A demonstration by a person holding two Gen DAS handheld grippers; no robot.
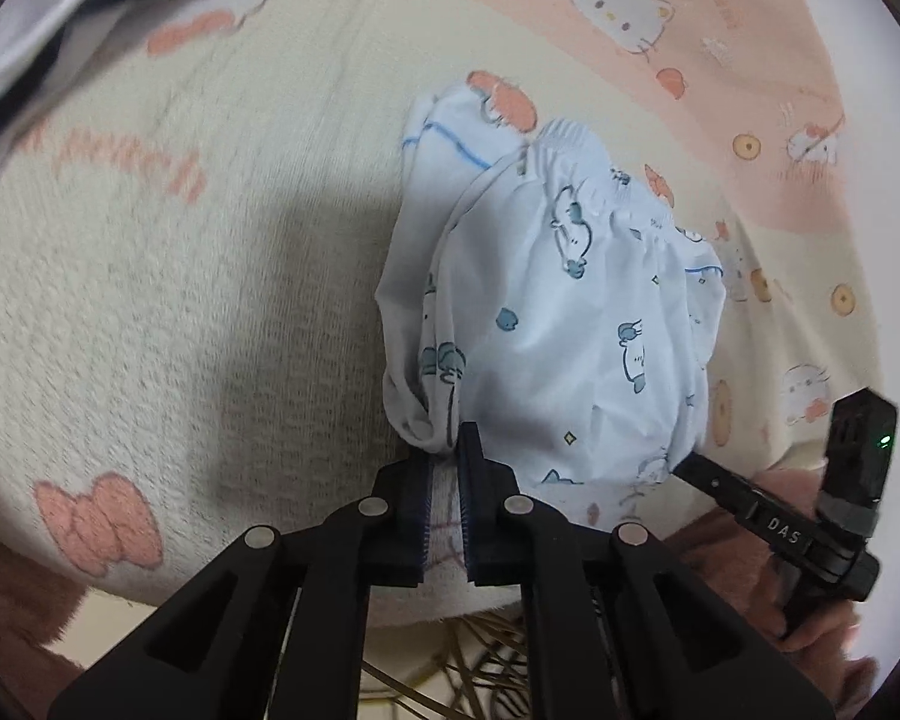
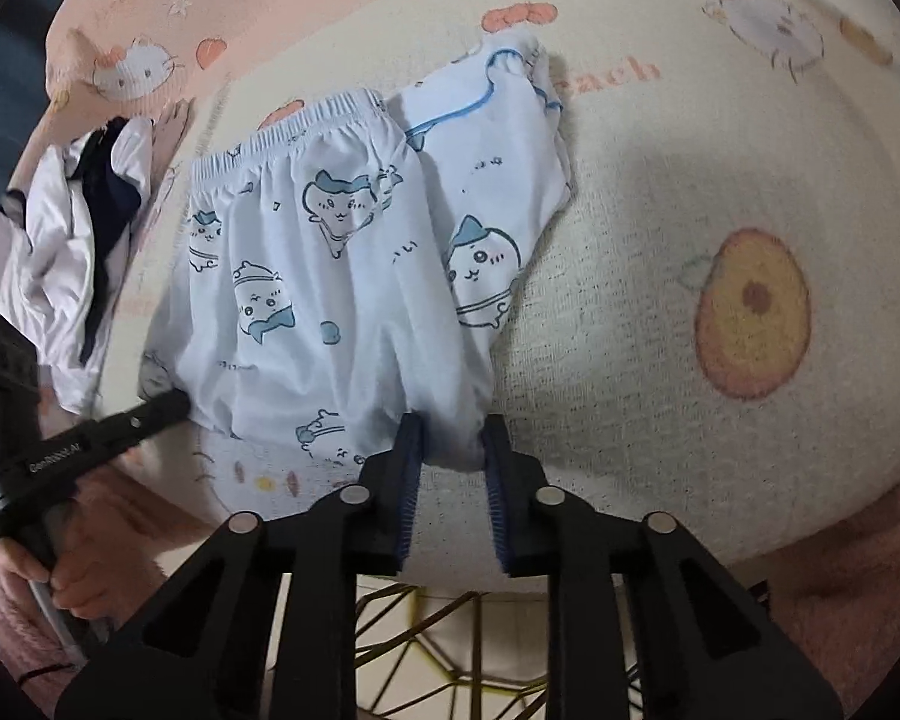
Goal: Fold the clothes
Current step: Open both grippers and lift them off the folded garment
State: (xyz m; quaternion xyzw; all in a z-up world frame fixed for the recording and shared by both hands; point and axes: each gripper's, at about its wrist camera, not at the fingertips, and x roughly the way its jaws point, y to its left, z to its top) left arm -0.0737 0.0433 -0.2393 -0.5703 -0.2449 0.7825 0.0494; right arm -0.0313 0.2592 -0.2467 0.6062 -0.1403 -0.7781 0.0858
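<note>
Both grippers' jaws pinch shorts [image 2: 330, 276] hem | only right view: crumpled white garment [image 2: 60, 264]

one printed shorts [image 2: 336, 276], one printed towel [image 2: 690, 192], one crumpled white-and-navy garment [image 2: 66, 252], two grippers [image 2: 450, 438]

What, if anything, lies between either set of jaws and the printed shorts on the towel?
Nothing visible does. The left gripper is shut on the near left corner of the printed shorts, and the right gripper has cloth from the near right corner between its jaws. The crumpled white garment lies apart, beside the shorts.
</note>
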